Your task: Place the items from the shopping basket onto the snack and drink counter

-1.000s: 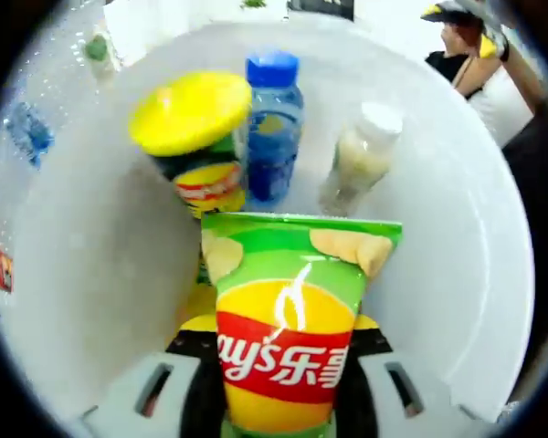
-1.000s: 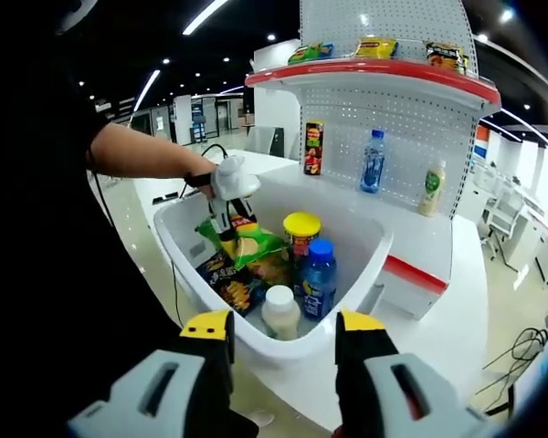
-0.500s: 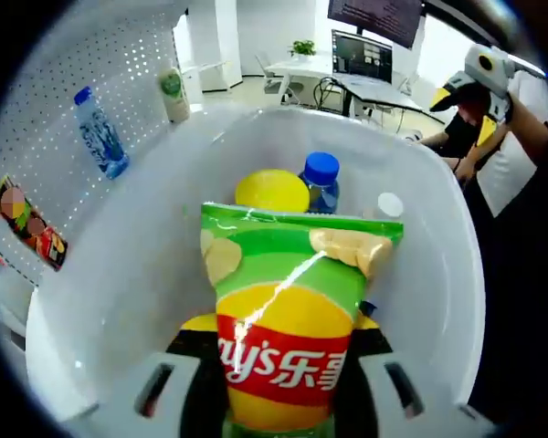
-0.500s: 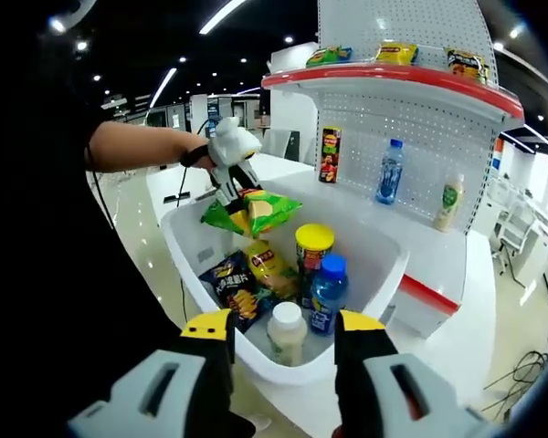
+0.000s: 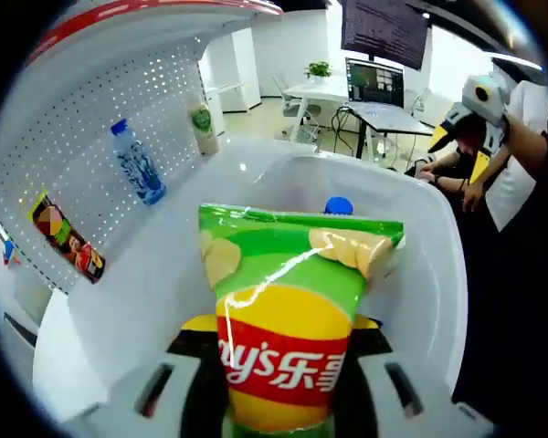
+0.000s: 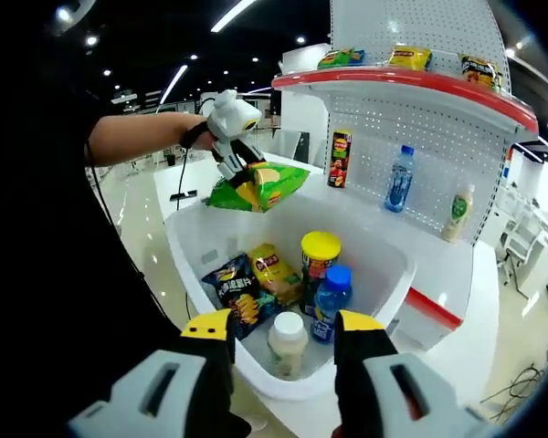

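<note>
My left gripper [image 5: 279, 342] is shut on a green and yellow chip bag [image 5: 288, 310], held up above the white shopping basket [image 5: 420, 274]. From the right gripper view the same left gripper [image 6: 236, 169] holds the chip bag [image 6: 260, 185] over the basket's [image 6: 196, 265] far left rim. Inside the basket stand a yellow-lidded can [image 6: 320, 260], a blue-capped bottle [image 6: 329, 301] and a white-capped bottle [image 6: 287, 342], beside a dark snack bag [image 6: 235, 290] and a yellow snack bag [image 6: 274, 271]. My right gripper [image 6: 281, 351] is open just in front of the basket, with nothing between its jaws.
The counter's pegboard shelf [image 6: 411, 173] holds a chip can [image 6: 338, 158], a water bottle [image 6: 399, 178] and a pale bottle [image 6: 457, 213]. Snack bags [image 6: 411, 57] lie on the red-edged top shelf. A person [image 5: 502, 137] stands past the basket in the left gripper view.
My left gripper has lifted the chip bag up out of the basket, clear of the other items. The right gripper view has shifted slightly; its jaws remain open.
</note>
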Motion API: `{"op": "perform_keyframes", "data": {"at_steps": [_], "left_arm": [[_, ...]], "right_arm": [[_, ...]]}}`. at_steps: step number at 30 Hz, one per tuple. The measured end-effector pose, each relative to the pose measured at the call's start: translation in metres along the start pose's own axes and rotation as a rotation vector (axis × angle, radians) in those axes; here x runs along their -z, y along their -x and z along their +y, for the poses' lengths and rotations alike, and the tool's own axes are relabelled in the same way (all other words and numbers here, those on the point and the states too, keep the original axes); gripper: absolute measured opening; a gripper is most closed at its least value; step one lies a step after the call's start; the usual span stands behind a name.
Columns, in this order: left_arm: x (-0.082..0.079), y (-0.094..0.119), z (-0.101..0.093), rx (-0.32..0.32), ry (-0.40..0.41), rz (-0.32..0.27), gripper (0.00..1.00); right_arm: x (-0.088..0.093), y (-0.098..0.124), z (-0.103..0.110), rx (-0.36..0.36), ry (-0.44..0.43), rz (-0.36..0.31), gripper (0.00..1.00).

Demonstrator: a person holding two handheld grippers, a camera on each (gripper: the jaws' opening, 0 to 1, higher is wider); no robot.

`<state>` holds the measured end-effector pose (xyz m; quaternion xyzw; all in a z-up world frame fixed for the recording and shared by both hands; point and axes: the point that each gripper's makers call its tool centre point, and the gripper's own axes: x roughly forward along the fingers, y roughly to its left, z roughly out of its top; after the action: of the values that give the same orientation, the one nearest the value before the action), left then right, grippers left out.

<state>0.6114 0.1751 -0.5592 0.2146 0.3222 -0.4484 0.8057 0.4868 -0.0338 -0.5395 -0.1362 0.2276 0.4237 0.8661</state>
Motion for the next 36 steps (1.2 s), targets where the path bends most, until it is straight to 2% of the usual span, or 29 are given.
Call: {"op": "perform_keyframes", "data": {"at_steps": [7, 14, 18, 33, 36], "left_arm": [[-0.029, 0.026, 0.007, -0.022, 0.024, -0.085, 0.42], [-0.046, 0.046, 0.012, -0.049, 0.014, -0.117, 0.42], [-0.061, 0.060, 0.015, -0.075, 0.019, -0.165, 0.42], [-0.115, 0.130, 0.036, -0.172, 0.109, -0.348, 0.42], [-0.120, 0.140, 0.040, -0.173, 0.120, -0.371, 0.42]], "right_arm": [[-0.003, -0.004, 0.001, -0.010, 0.009, -0.002, 0.44], [-0.007, -0.008, 0.002, -0.018, 0.018, -0.008, 0.43], [-0.006, -0.010, 0.002, -0.021, 0.016, -0.007, 0.43], [-0.014, -0.018, 0.005, -0.043, 0.030, -0.014, 0.43], [-0.014, -0.019, 0.005, -0.048, 0.030, -0.015, 0.43]]}}
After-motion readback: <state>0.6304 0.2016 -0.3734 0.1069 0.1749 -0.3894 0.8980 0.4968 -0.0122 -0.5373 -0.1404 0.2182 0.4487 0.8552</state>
